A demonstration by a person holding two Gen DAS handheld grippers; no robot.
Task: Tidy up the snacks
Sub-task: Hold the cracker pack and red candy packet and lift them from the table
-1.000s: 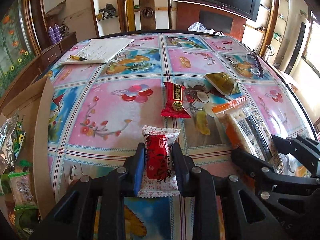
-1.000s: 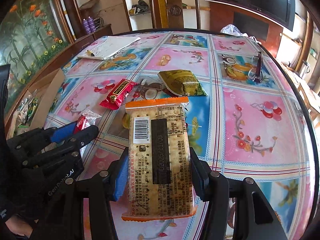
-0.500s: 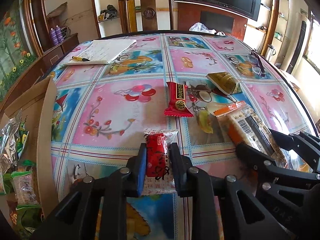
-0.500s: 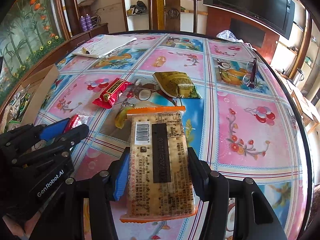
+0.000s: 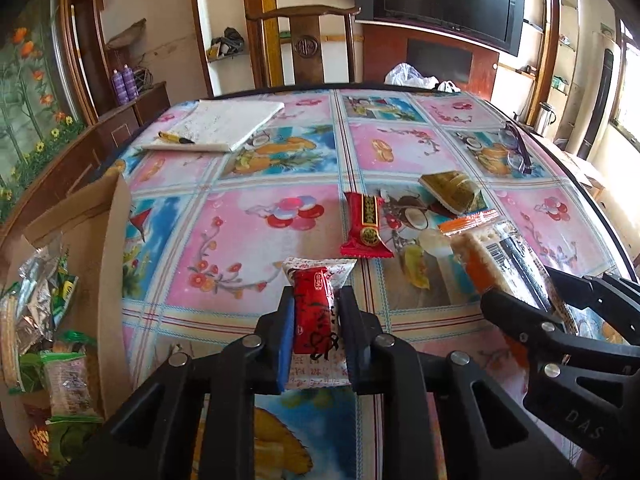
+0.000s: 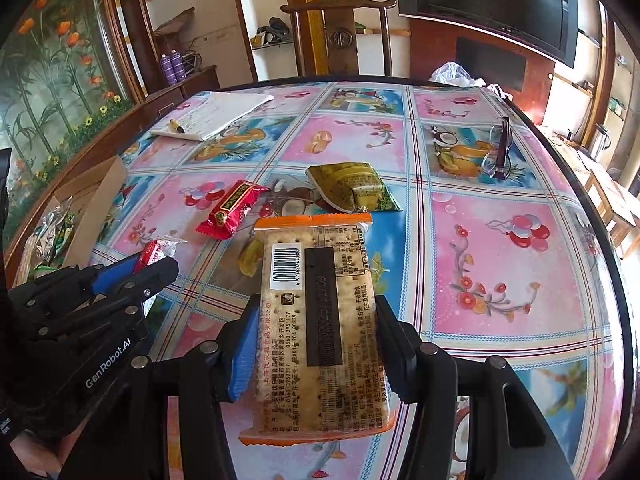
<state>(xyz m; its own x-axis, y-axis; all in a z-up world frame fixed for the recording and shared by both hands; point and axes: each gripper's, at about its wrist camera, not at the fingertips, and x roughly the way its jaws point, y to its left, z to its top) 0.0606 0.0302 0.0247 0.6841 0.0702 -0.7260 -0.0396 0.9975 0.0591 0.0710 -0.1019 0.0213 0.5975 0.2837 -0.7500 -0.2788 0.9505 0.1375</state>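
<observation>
My left gripper [image 5: 316, 300] is shut on a small red-and-white snack packet [image 5: 314, 312] and holds it above the table. My right gripper [image 6: 318, 312] is shut on a long orange-edged cracker pack [image 6: 320, 328], also lifted; the pack also shows in the left wrist view [image 5: 500, 256]. A red snack packet [image 5: 365, 226] and a green-gold snack bag [image 5: 452, 192] lie on the table ahead. A cardboard box [image 5: 92, 240] at the table's left edge holds several snack packs [image 5: 60, 376]. The left gripper shows at left in the right wrist view [image 6: 148, 268].
The round table has a bright patterned cloth [image 5: 240, 240]. A notebook with a pen [image 5: 224, 124] lies far left, glasses [image 5: 516, 148] far right. A wooden chair [image 5: 304, 48] stands behind the table. A white plastic bag [image 5: 408, 72] sits at the far edge.
Both grippers have lifted and drawn back a little with their snacks held. The items on the table have not moved.
</observation>
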